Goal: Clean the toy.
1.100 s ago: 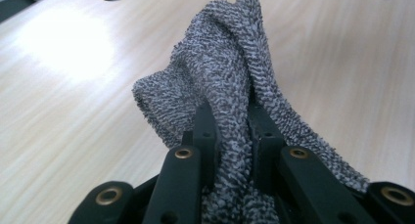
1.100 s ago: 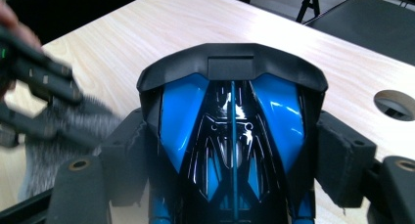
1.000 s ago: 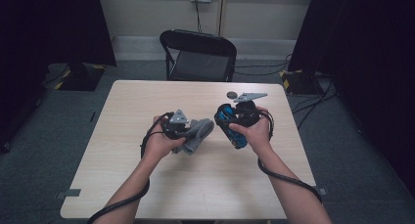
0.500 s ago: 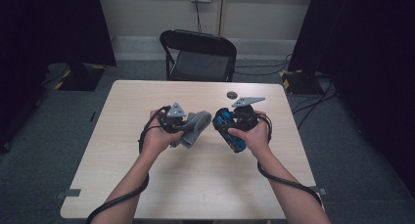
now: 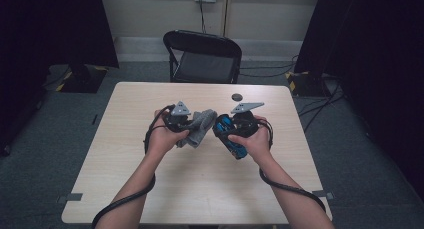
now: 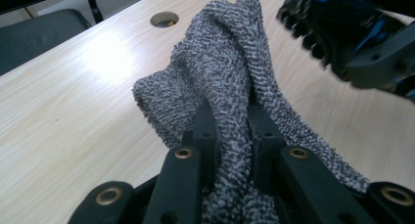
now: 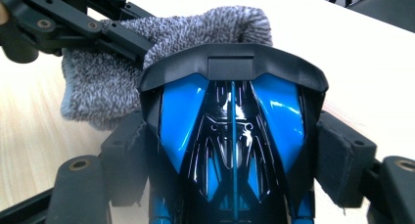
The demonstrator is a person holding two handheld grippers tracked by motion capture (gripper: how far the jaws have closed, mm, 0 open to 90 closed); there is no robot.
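In the high view, the left gripper (image 5: 186,123) is holding a grey cloth (image 5: 200,129) against the blue toy car (image 5: 227,134) above the table (image 5: 200,189). In the left gripper view, its 2 jaws are pinching the cloth (image 6: 235,87). In the right gripper view, the right gripper (image 7: 230,160) is clamping the car (image 7: 230,131) by its sides, the cloth (image 7: 161,43) touching the car's far end.

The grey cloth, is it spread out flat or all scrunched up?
Scrunched up. The grey cloth is bunched into thick folds and pinched between the jaws of the left claw, right next to the blue toy car.
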